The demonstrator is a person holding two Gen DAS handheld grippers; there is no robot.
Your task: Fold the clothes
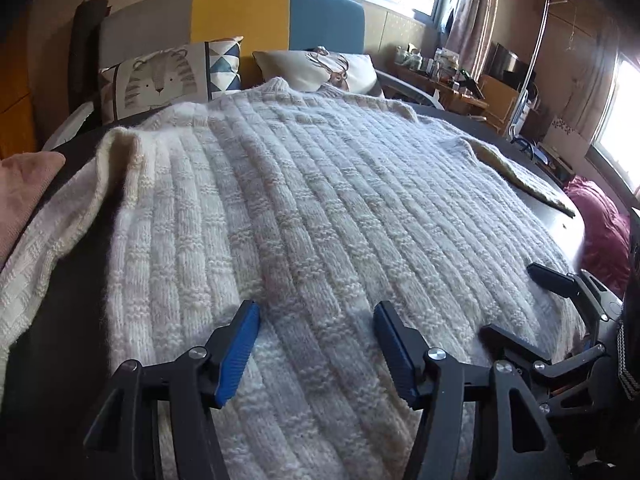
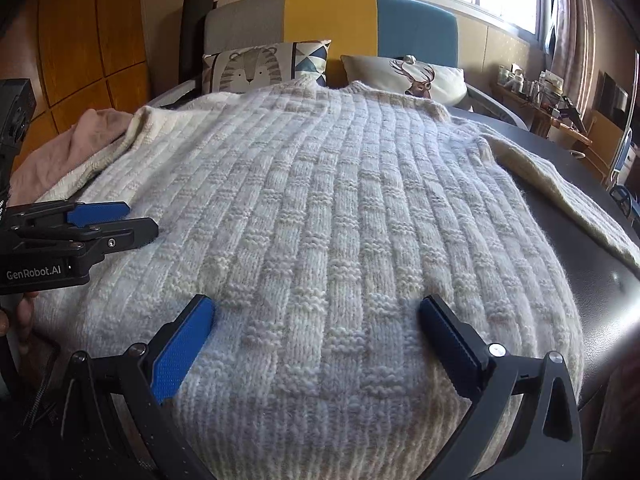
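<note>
- I saw the cream knit sweater (image 1: 304, 200) lying flat on the dark table (image 1: 568, 232), hem toward me, collar at the far end near the sofa cushions.
- Left gripper (image 1: 316, 344): fingers were spread wide, nothing between the blue pads (image 1: 236, 356); it hung low over the hem region, left of centre. I could not tell whether the tips touched the knit.
- Right gripper (image 2: 316, 344): fingers were also wide apart and empty, poised over the hem (the left unit showed at that view's left edge, side-on).
- Both sleeves (image 2: 560, 184) were splayed outward; the right one ran across bare tabletop toward the table edge.
- A pink garment (image 2: 76, 140) lay bunched just beside the left sleeve.
- A maroon cloth (image 1: 600, 228) sat beyond the table's right rim.
</note>
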